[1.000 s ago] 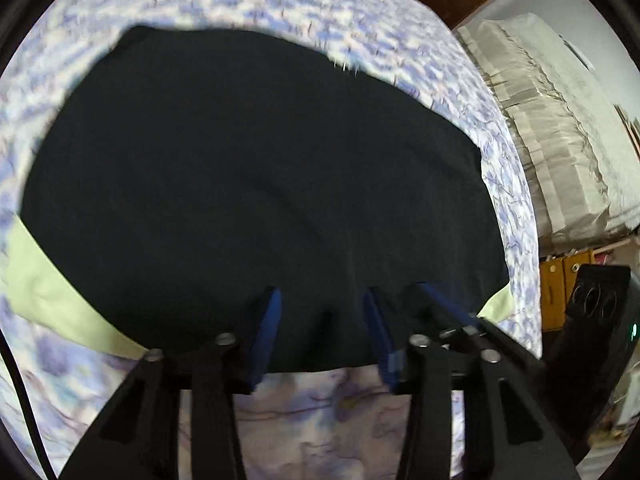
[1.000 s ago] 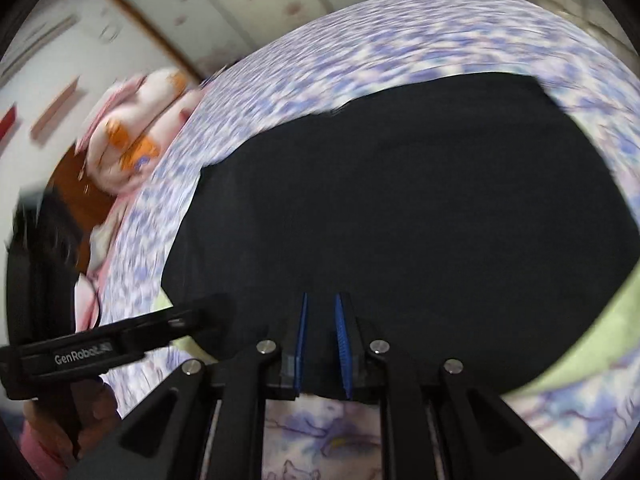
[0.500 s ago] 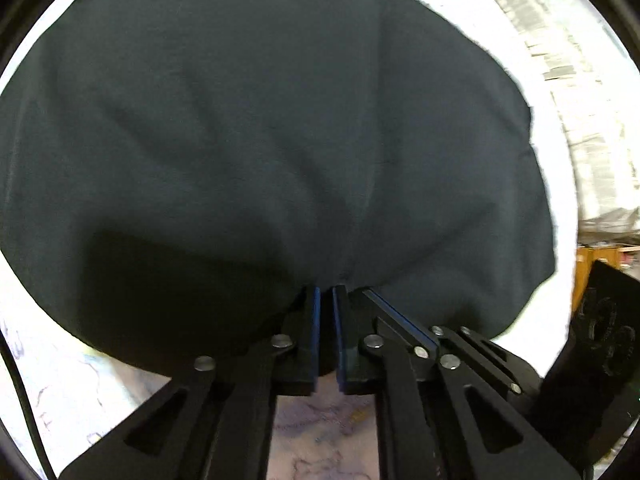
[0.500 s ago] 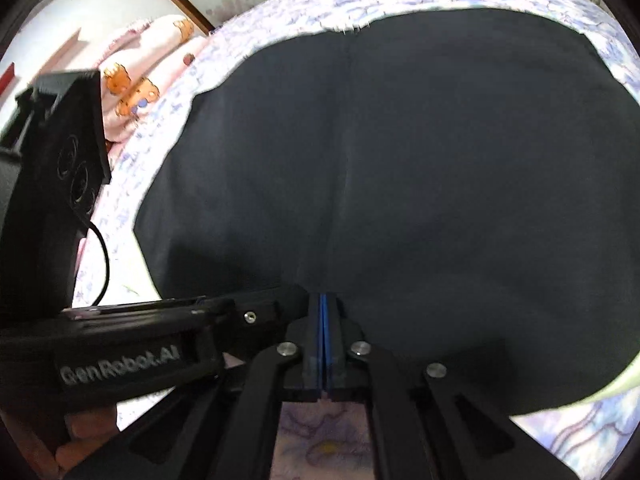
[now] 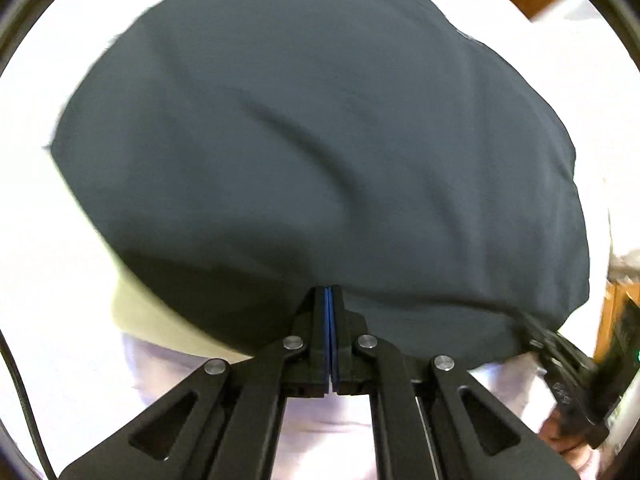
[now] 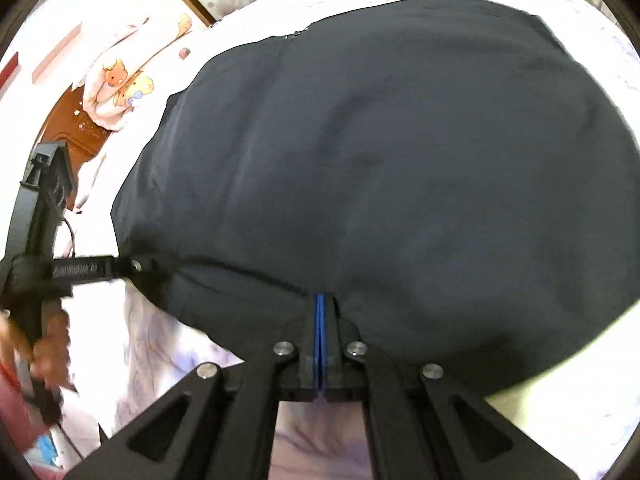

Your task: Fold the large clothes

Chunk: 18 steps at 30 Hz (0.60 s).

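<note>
A large dark navy garment (image 5: 320, 140) lies spread on a bed and fills both views; it also shows in the right wrist view (image 6: 400, 160). My left gripper (image 5: 329, 296) is shut on the garment's near edge, lifting it. My right gripper (image 6: 319, 304) is shut on the same near edge further right. The left gripper also shows in the right wrist view (image 6: 140, 266), pinching the cloth at the left. A pale green layer (image 5: 160, 316) peeks out under the garment's near left edge.
The bed has a white and lilac patterned sheet (image 6: 180, 344). A pink cartoon-print quilt (image 6: 120, 80) lies at the far left beside a wooden headboard (image 6: 80, 120). A wooden cabinet (image 5: 612, 320) stands right of the bed.
One second ago the left gripper was open at the garment's near edge. Both grippers have since shut on the edge and raised it, so the cloth now bulges upward.
</note>
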Motion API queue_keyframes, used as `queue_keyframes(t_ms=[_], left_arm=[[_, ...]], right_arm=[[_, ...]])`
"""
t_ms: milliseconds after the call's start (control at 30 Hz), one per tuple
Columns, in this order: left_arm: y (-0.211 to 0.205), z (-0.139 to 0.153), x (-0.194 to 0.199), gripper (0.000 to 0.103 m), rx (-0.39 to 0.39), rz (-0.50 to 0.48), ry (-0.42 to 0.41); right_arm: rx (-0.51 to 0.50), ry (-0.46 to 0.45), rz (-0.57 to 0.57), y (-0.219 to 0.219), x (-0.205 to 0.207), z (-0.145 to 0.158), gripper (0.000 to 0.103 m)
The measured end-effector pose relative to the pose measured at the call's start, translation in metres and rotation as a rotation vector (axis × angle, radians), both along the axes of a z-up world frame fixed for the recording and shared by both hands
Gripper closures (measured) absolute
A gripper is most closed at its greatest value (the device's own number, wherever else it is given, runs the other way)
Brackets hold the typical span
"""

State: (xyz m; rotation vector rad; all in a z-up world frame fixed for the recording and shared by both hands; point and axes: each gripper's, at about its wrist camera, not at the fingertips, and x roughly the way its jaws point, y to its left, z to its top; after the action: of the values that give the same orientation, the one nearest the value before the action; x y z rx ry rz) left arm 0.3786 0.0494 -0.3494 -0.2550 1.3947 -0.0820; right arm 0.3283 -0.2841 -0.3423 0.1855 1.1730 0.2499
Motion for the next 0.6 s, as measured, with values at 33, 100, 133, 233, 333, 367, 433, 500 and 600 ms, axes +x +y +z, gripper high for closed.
queue_keyframes(t_ms=[33,100,133,233,333,367,433,500,600], left_arm=[[0.013,0.001,0.001,0.102,0.068,0.024,-0.009],[0.031,0.002,0.003,0.102,0.124,0.044,-0.019],[0.042,0.002,0.004,0.102,0.130,0.059,-0.020],[0.068,0.002,0.006,0.102,0.126,0.090,-0.018],[0.079,0.004,0.008,0.102,0.178,0.116,-0.029],[0.080,0.005,0.008,0.102,0.222,0.119,-0.034],[0.084,0.001,0.009,0.100,0.278,0.120,-0.028],[0.086,-0.001,0.009,0.100,0.245,0.131,-0.029],[0.093,-0.001,0.009,0.100,0.229,0.127,-0.024]], right_arm=[[-0.014,0.004,-0.002,-0.008,-0.003,0.001,0.103],[-0.052,0.012,-0.055,-0.030,-0.008,0.004,0.103],[-0.076,0.018,-0.073,-0.037,-0.010,0.004,0.103],[-0.101,0.028,-0.151,-0.070,-0.017,0.008,0.103],[-0.199,0.042,-0.200,-0.088,-0.021,0.011,0.103],[-0.201,0.040,-0.196,-0.091,-0.023,0.012,0.103],[-0.194,0.042,-0.206,-0.094,-0.024,0.013,0.103],[-0.237,0.043,-0.183,-0.089,-0.023,0.012,0.103],[-0.261,0.052,-0.209,-0.084,-0.021,0.009,0.103]])
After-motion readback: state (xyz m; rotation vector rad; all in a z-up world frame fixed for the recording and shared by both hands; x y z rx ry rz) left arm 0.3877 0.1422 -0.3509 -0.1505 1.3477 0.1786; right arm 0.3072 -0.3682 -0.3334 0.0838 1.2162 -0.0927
